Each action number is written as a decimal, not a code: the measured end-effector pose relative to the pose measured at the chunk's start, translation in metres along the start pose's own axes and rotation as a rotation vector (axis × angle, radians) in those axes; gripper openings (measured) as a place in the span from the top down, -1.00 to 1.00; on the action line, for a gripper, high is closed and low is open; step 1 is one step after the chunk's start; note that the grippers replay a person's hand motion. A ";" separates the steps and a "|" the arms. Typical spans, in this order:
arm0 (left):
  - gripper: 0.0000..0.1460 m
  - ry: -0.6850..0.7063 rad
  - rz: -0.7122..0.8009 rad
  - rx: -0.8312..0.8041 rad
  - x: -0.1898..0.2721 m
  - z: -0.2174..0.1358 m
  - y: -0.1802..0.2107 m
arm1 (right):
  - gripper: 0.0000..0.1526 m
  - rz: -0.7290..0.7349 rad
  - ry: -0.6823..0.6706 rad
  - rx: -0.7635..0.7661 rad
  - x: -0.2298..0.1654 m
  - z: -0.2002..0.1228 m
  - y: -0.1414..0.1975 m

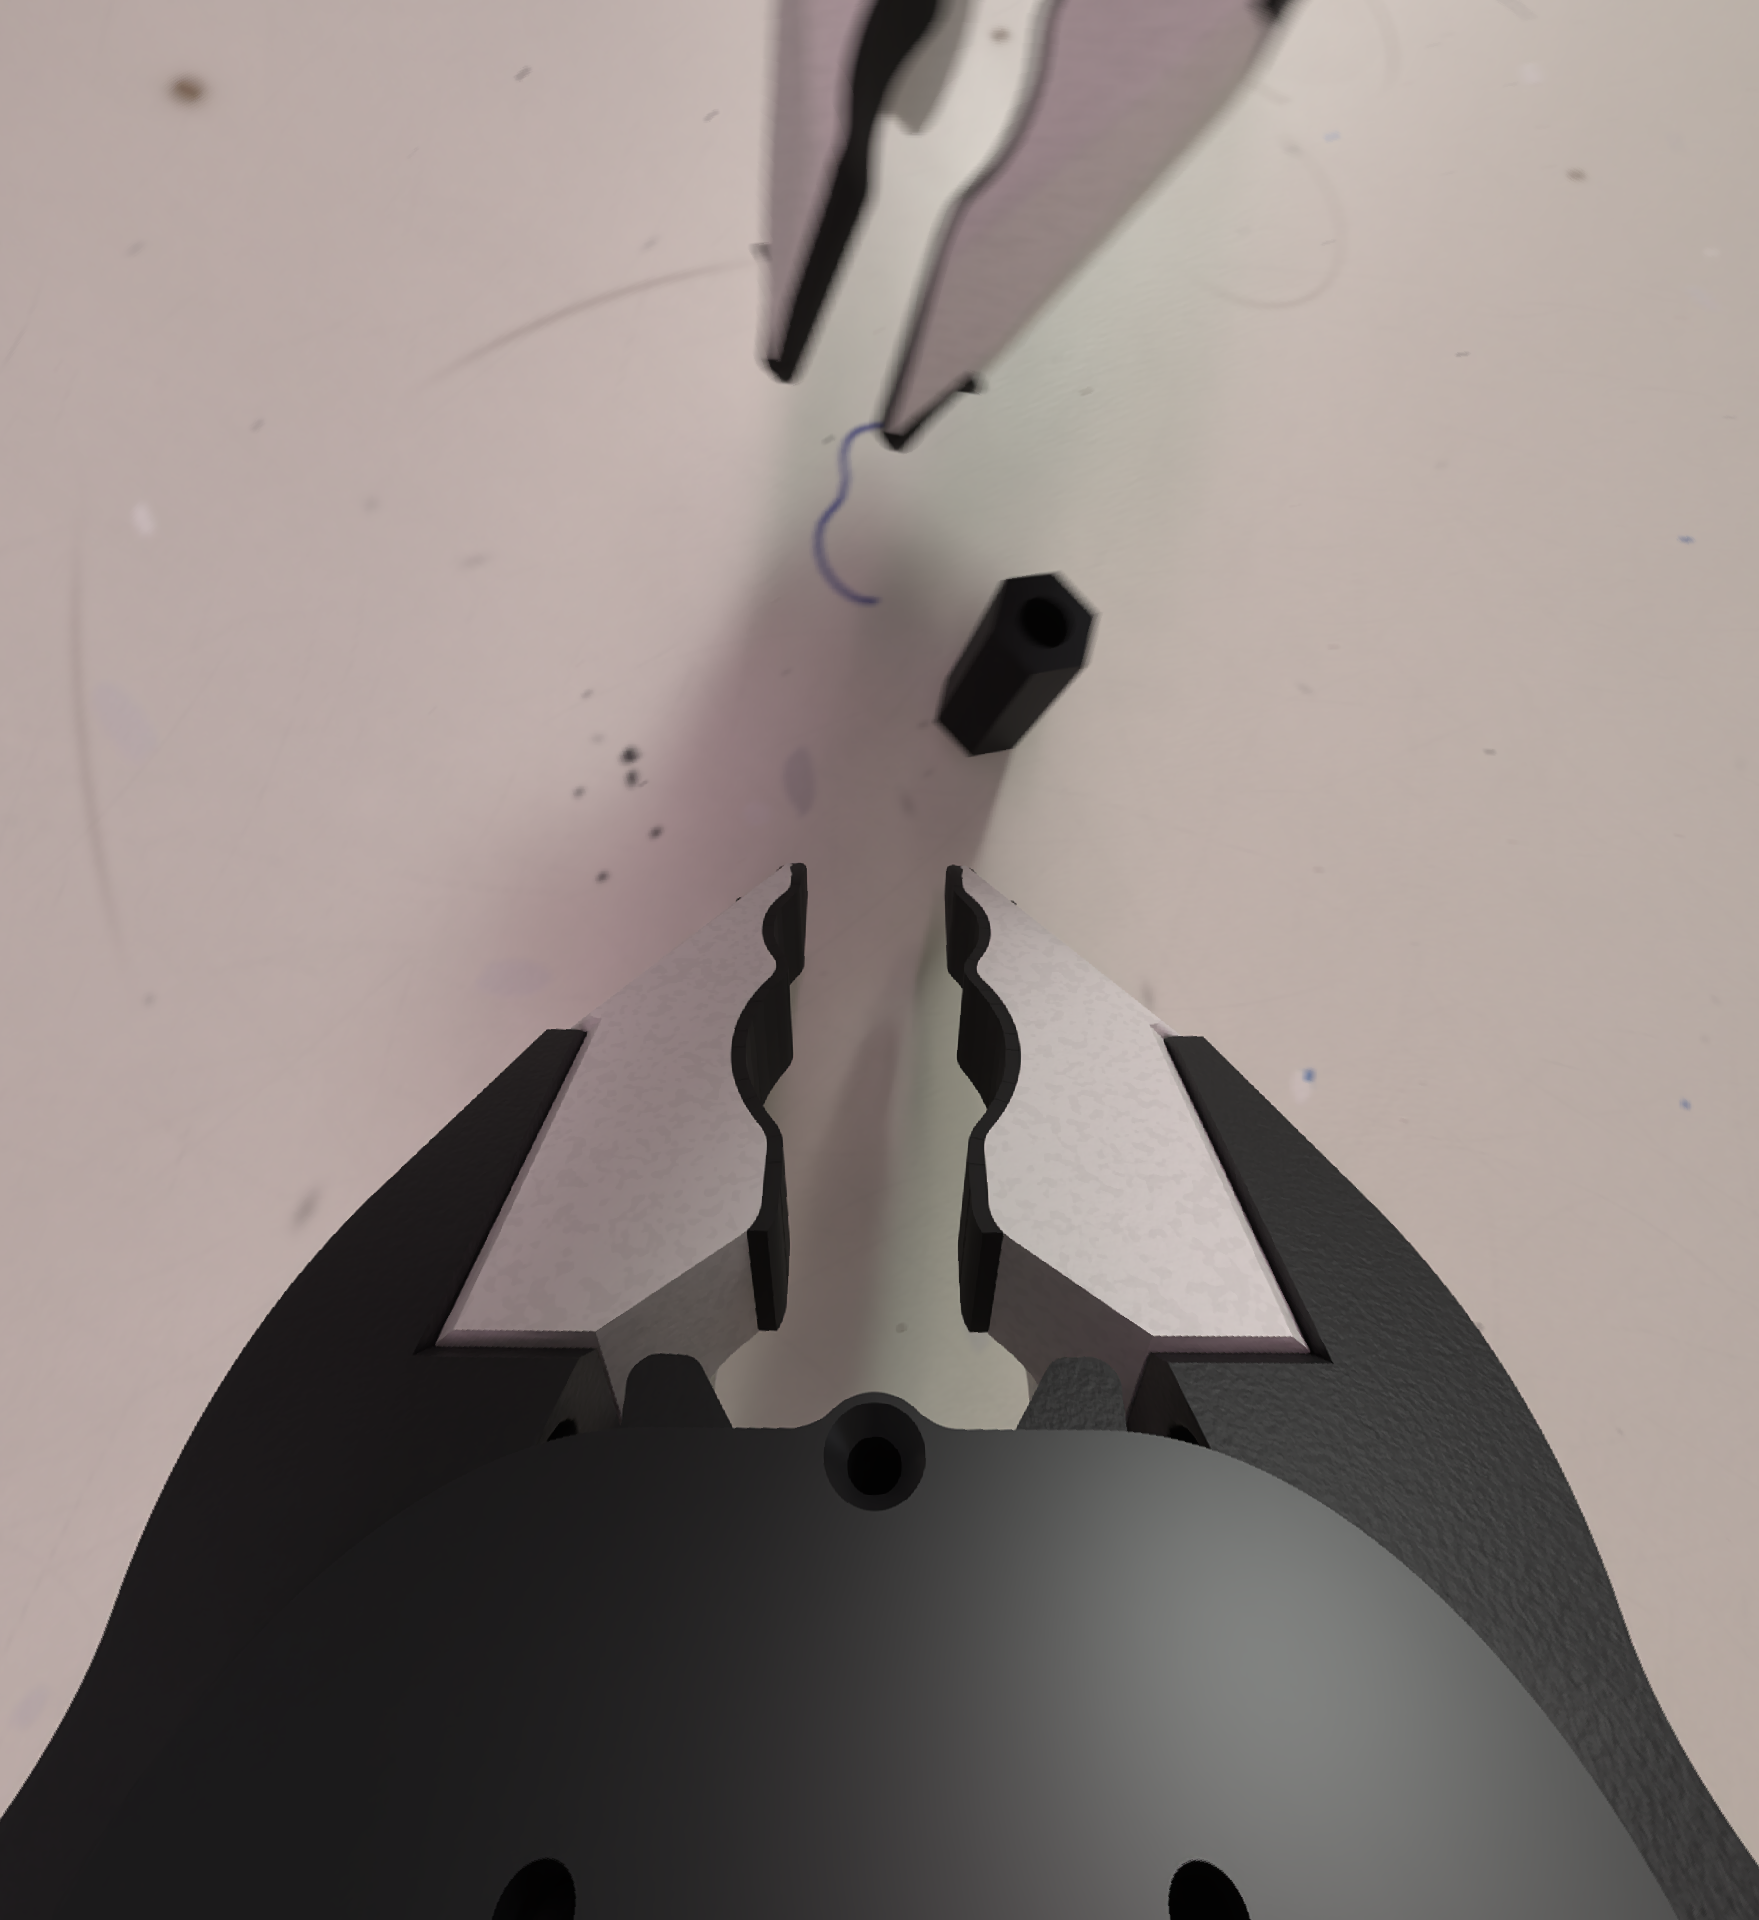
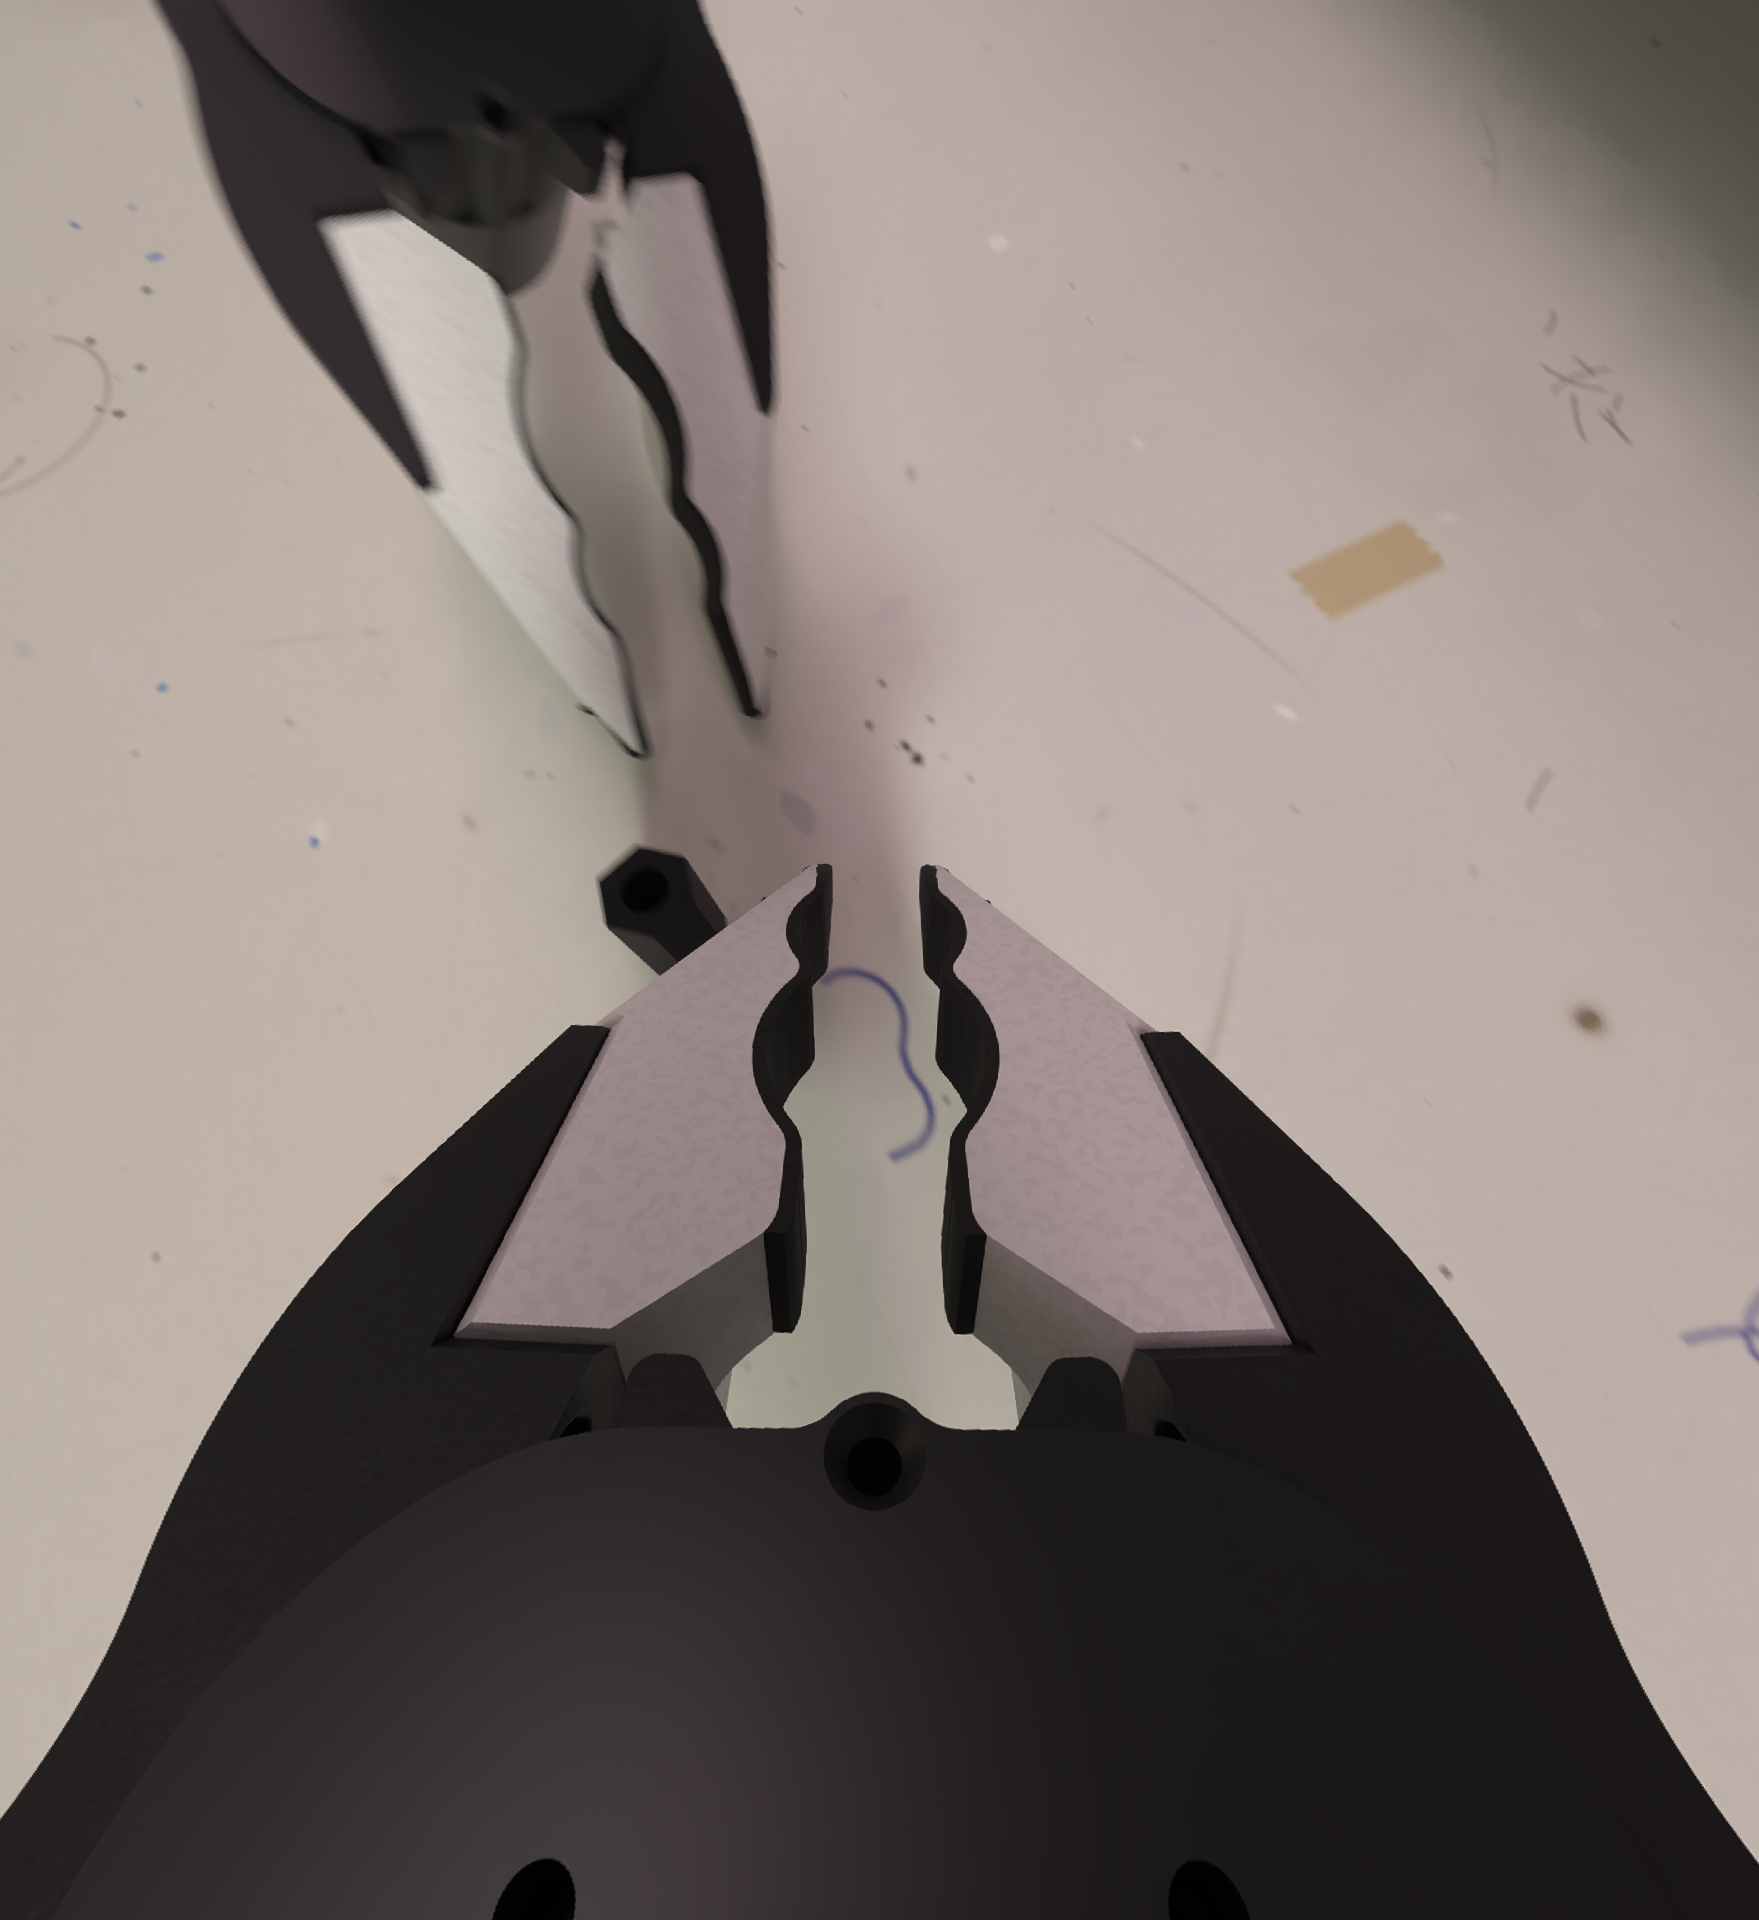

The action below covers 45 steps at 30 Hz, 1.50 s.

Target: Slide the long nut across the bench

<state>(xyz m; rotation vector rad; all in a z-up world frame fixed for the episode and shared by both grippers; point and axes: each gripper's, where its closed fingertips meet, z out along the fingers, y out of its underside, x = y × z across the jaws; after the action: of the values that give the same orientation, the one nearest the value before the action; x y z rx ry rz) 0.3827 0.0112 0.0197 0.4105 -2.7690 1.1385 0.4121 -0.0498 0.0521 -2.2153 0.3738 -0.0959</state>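
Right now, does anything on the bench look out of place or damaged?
Nothing is damaged. The long nut lies on its side, untouched. The bench only shows scuffs, a blue scribble and a tan tape patch.

I see open bench (image 1: 1477, 727) on every side of the long nut (image 1: 1015, 665) — only the right gripper (image 1: 839, 405) stands beyond it, facing my left gripper (image 1: 875, 873), the nut lying off-line between them, touching neither.

1. Setting: workshop or lab bench.
2. Evidence: pale worktop (image 1: 335, 416) carrying scratches, dark specks and curved scuff arcs.
3. Evidence: blue pen squiggle (image 2: 901, 1060) and a strip of tan tape (image 2: 1365, 569) on the surface.
4. Evidence: black hexagonal long nut (image 1: 1015, 665) lying loose.
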 end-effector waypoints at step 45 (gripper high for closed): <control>0.72 0.126 0.181 -0.099 0.026 0.031 -0.026 | 0.84 -0.125 0.100 -0.126 0.050 0.007 0.040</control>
<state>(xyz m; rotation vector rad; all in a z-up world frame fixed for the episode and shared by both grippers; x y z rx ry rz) 0.3655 -0.0332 0.0209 0.0756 -2.7811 1.0180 0.4514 -0.0831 0.0137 -2.3640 0.3026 -0.2573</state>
